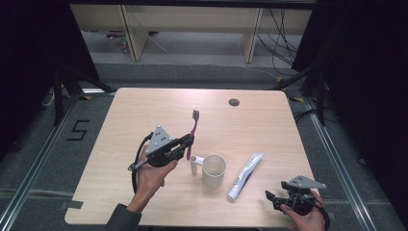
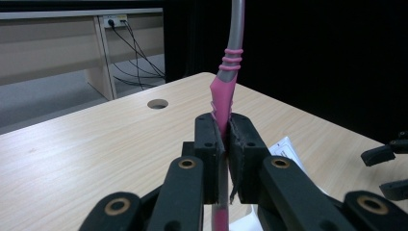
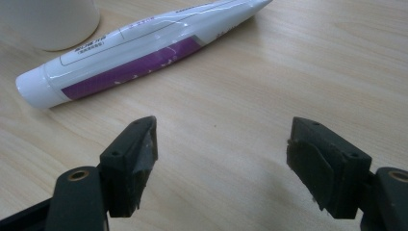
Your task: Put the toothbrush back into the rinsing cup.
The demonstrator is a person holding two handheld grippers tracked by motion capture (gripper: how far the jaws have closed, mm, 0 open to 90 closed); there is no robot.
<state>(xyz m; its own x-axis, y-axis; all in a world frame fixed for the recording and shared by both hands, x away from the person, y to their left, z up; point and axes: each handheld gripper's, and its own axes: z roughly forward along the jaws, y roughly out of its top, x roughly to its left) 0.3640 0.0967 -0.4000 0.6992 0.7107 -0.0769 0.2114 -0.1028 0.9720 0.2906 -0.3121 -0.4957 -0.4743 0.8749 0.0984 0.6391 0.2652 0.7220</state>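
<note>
Left gripper: jaws pressed together on the pink handle of the toothbrush, held above the table with the bristle head up, toward 12 o'clock in the high view. In the left gripper view the handle rises straight from between the pads.

Right gripper: jaws spread wide, holding nothing, low over the table at 5 o'clock from the mug.

The white mug stands just at 5 o'clock from the left gripper; the toothpaste tube lies at 3 o'clock from the mug, cap toward the person.

Likely step: stand the brush in the mug. Centre the handle end over the rim before lowering, keep it vertical, and release only once it rests inside.
</note>
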